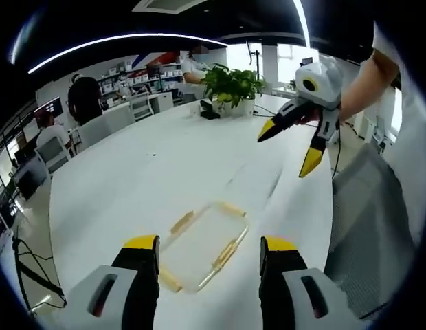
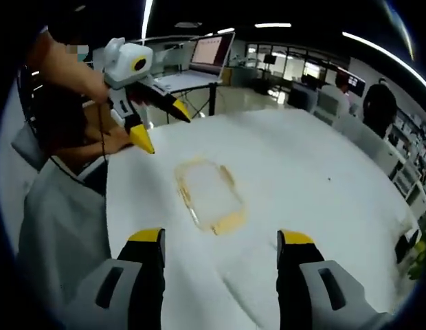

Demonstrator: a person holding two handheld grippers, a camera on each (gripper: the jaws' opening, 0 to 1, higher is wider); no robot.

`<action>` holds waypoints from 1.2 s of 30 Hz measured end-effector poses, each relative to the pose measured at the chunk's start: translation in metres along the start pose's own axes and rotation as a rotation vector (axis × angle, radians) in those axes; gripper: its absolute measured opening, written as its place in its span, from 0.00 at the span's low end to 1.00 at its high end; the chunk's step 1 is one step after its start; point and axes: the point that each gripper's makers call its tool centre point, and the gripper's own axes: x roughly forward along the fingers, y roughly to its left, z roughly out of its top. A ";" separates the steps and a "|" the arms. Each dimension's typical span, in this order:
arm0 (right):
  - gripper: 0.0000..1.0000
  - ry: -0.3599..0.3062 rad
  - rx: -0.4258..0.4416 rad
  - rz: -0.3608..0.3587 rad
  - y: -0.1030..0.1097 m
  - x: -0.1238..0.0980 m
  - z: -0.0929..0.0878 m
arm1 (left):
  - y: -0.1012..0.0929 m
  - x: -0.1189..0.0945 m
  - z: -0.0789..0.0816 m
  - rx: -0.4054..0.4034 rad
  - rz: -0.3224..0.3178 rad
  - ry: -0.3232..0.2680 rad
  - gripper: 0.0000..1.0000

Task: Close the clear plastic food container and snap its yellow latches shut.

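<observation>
We hold both grippers above the white table (image 1: 130,172), each with its jaws spread wide and nothing between them. In the left gripper view, the left gripper (image 1: 209,249) hangs over the clear plastic food container (image 1: 203,246), which lies flat on the table just ahead of and between its yellow-tipped jaws; the yellow latches (image 1: 182,221) show along the container's edges, but we cannot tell whether they are snapped down. The right gripper (image 1: 290,148) enters that view from the upper right, raised well clear of the table, jaws apart, well beyond the container. In the right gripper view, the right gripper (image 2: 221,237) sits short of the container (image 2: 209,194), which lies ahead of its jaws, slightly toward the left jaw. The left gripper (image 2: 161,129) appears there at upper left, jaws parted, off the table, beyond the container's far corner. A potted plant (image 1: 231,86) stands at the far end of the table.
</observation>
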 end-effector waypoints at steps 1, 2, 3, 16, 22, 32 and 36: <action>0.63 0.002 -0.008 0.005 0.000 0.002 0.001 | 0.001 0.000 -0.001 0.006 -0.006 0.006 0.54; 0.63 0.003 -0.013 0.011 -0.001 0.003 0.002 | 0.002 0.001 -0.001 0.016 -0.020 0.012 0.54; 0.63 0.005 -0.019 0.019 -0.001 0.006 0.003 | 0.002 0.002 -0.002 0.023 -0.029 0.018 0.55; 0.62 0.053 -0.174 0.106 -0.003 0.035 0.007 | 0.004 0.022 -0.027 0.174 -0.149 0.134 0.58; 0.61 0.078 -0.206 0.140 -0.004 0.047 0.003 | 0.008 0.027 -0.039 0.239 -0.193 0.183 0.59; 0.61 0.132 -0.260 0.209 -0.003 0.073 -0.011 | 0.019 0.036 -0.057 0.292 -0.241 0.239 0.59; 0.61 0.152 -0.273 0.225 -0.004 0.081 -0.016 | 0.019 0.040 -0.064 0.317 -0.265 0.261 0.59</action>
